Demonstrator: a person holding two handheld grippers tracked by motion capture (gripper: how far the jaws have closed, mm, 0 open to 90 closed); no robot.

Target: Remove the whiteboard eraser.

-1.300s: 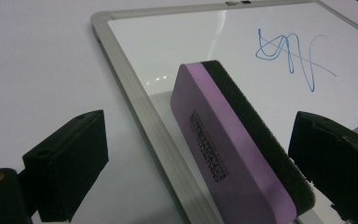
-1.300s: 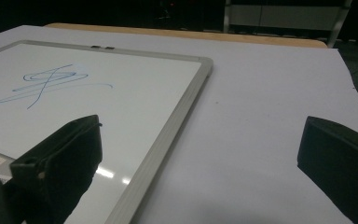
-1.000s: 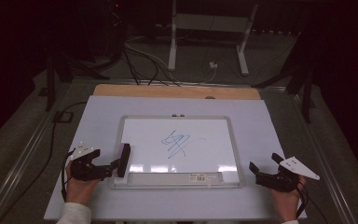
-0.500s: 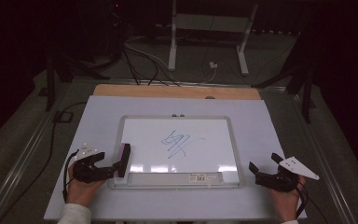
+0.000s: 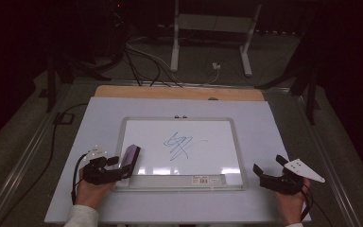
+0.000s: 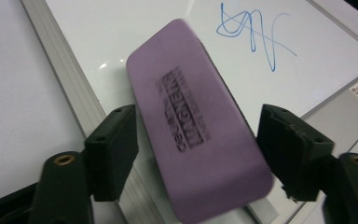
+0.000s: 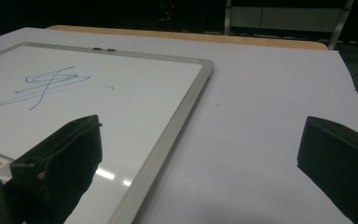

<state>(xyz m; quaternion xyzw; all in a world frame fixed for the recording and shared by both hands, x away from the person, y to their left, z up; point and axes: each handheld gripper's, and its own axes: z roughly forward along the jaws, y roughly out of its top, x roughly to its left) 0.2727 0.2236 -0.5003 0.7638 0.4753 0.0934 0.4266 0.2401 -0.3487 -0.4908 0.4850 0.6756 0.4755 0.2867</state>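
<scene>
The left gripper is sitting at the near-left corner of the whiteboard, and its jaws have just been closing in on the purple eraser — narrower now than a second ago, when they were standing wide either side of it. The hand itself is barely shifting. In the left gripper view the eraser is lying between the two black jaws, tilted across the board's frame, with a sliver of gap looking to remain on each side, so I'd say the pads are not quite pressing yet. That reads to me as a pickup getting under way, with the blue scribble in the middle of the board the likely target for wiping.

The right gripper is resting on the white table cover just off the board's near-right corner, jaws wide apart and holding nothing.

The left gripper view is giving the embossed lettering on the eraser and those side gaps — the high view is too small for that. The right gripper view is showing the board's right frame edge low and close.
</scene>
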